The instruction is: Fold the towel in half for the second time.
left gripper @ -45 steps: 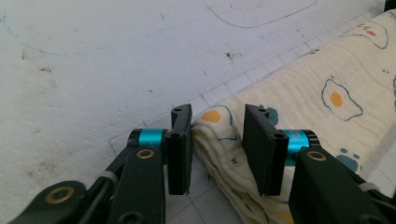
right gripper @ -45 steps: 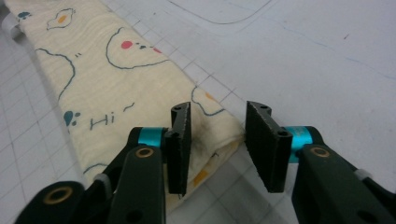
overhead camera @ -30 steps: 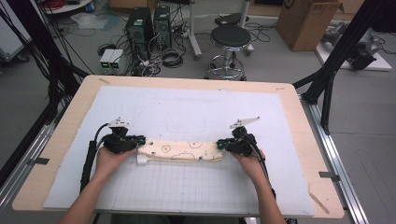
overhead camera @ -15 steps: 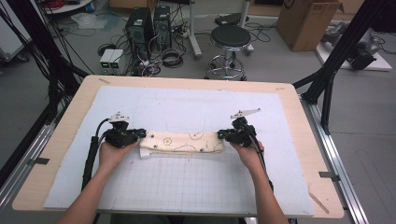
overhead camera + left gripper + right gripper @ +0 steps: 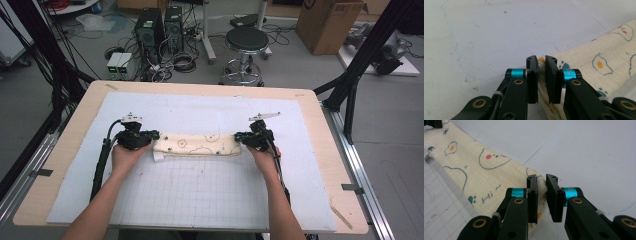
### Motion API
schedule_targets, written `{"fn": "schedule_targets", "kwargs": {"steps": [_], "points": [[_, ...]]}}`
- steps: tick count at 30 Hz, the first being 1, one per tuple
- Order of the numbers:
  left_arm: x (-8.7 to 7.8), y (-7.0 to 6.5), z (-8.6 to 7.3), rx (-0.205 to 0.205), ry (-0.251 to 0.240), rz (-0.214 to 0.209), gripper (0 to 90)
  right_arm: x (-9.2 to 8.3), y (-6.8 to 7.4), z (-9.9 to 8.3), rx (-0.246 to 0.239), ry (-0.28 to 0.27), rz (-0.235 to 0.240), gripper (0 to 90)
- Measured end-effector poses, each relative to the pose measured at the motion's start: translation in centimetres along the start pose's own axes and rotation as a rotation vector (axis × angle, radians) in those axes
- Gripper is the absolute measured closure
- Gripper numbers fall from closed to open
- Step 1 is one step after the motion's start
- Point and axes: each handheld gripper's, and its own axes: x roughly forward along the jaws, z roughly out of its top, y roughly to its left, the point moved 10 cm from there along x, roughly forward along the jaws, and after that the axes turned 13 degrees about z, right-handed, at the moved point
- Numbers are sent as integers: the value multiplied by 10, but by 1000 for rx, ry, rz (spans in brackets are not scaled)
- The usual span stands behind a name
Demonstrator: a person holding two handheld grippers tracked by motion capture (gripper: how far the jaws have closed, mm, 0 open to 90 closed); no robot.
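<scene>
The left gripper point(image 5: 150, 137) pinches one end of a cream printed cloth point(image 5: 197, 145), its jaws pressed onto a bunched edge of fabric, as the left gripper view point(image 5: 541, 62) makes plain; the right gripper point(image 5: 242, 137) clamps the opposite end the same way, with a fold of cloth point(image 5: 474, 170) squeezed between its jaws point(image 5: 541, 180). The cloth runs as a narrow folded band straight from one gripper to the other, lying low over the white gridded mat point(image 5: 200, 200) on the wooden table point(image 5: 320, 130), with a small white tag point(image 5: 158, 157) hanging just below and inward of the left gripper. The step in hand looks like carrying or laying the folded cloth while it is held taut, and to do it well both hands should travel together at the same height and pace, so the band neither sags in the middle nor gets pulled out of either pinch; the grip sits close to the fabric's edge on both sides, so a sharp tug apart could slip it free. Setting it down square to the grid lines would keep the fold neat. The one piece of writing that can be read is "Hi~" point(image 5: 487, 197) printed on the cloth just ahead and to the left of the right gripper's jaws, among fried eggs, paw prints and bear outlines; no brand is legible
</scene>
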Motion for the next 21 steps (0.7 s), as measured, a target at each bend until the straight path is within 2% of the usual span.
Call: {"fn": "schedule_targets", "kwargs": {"steps": [5, 8, 18, 21], "points": [[2, 3, -1, -4, 3, 15, 771, 4, -3, -3, 13, 7, -11, 792], [2, 4, -1, -11, 3, 10, 755, 4, -5, -3, 18, -3, -9, 765], [-5, -1, 3, -6, -25, -19, 689, 0, -2, 2, 24, -40, -11, 569], [-8, -2, 4, 5, -24, -31, 666, -2, 0, 4, 20, -53, 4, 519]]}}
